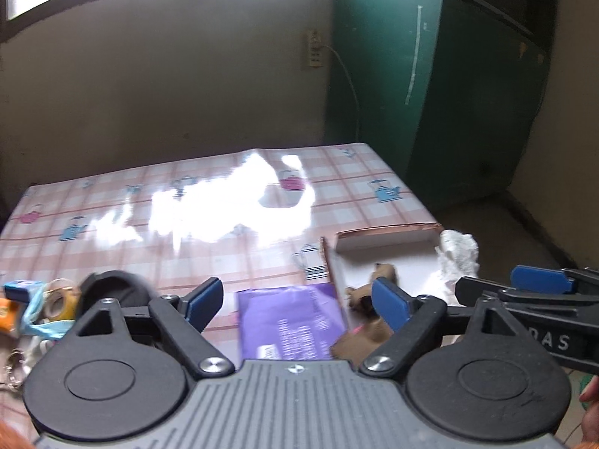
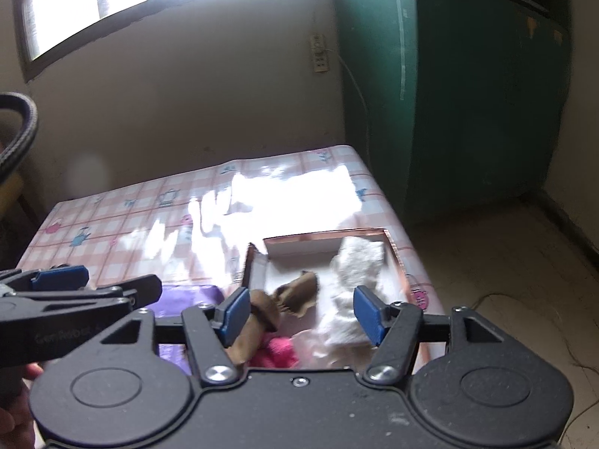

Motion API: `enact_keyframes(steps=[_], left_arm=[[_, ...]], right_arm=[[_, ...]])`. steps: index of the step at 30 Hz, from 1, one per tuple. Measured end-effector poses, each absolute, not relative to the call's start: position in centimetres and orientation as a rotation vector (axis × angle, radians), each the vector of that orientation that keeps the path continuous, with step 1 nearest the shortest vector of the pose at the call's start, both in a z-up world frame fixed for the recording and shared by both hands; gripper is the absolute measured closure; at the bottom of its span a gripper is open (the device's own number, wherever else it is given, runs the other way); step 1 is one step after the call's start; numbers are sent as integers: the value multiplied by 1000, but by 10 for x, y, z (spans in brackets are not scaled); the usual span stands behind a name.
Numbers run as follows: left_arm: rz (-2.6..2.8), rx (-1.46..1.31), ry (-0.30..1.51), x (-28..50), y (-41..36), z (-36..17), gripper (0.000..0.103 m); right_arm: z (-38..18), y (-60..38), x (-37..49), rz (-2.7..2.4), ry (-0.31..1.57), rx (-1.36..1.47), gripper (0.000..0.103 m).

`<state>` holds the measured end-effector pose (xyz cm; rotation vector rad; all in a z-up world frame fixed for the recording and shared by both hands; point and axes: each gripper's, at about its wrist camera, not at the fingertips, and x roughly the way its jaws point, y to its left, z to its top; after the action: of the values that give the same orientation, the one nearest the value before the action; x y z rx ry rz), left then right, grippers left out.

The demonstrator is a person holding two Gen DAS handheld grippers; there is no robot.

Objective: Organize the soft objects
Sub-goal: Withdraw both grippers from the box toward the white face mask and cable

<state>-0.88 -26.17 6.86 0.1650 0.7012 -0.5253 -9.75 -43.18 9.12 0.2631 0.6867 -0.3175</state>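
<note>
While both grippers hang above the near edge of the worktop [image 1: 131,224], neither holds anything, so the step in hand looks like choosing the next soft piece for the box [image 2: 322,241].

At the far left of the left wrist view lies a small clutter: a light blue face mask [image 1: 35,312], a roll of tape [image 1: 61,303] and a dark round object [image 1: 112,290], which is too blurred to name. The left gripper [image 1: 295,297] has its 2 fingers spread wide apart over a purple packet [image 1: 290,323] that lies flat just beside the box. The mask is probably the only soft piece there, so it would be the one to take, pinched at a bunched part, not at a strap.

Further right, the box stands open near the right edge of the worktop. Inside it are a brown plush toy [image 2: 295,292], limp and folded on itself, a bright pink cloth [image 2: 277,351] at the near end, and a white fluffy cloth [image 2: 359,262] heaped against the right wall. The right gripper [image 2: 303,312] hovers over them with its fingers well apart and empty. Any new piece is best lowered into the bare white floor at the far end, so the pile does not spill over the low wall.
</note>
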Motion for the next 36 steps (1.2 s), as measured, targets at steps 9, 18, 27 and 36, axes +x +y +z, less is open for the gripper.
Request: enact_keyframes(steps=[9, 18, 27, 36], left_arm=[[-485, 140, 715, -7, -225, 72, 13], [-431, 117, 720, -2, -185, 74, 13], [-379, 103, 722, 1, -150, 76, 13], [-324, 91, 730, 5, -112, 73, 12]], right_arm=[[95, -398, -89, -300, 696, 246, 24], [93, -359, -78, -254, 707, 236, 24], [91, -324, -66, -204, 719, 226, 24], [90, -288, -53, -142, 730, 201, 24]])
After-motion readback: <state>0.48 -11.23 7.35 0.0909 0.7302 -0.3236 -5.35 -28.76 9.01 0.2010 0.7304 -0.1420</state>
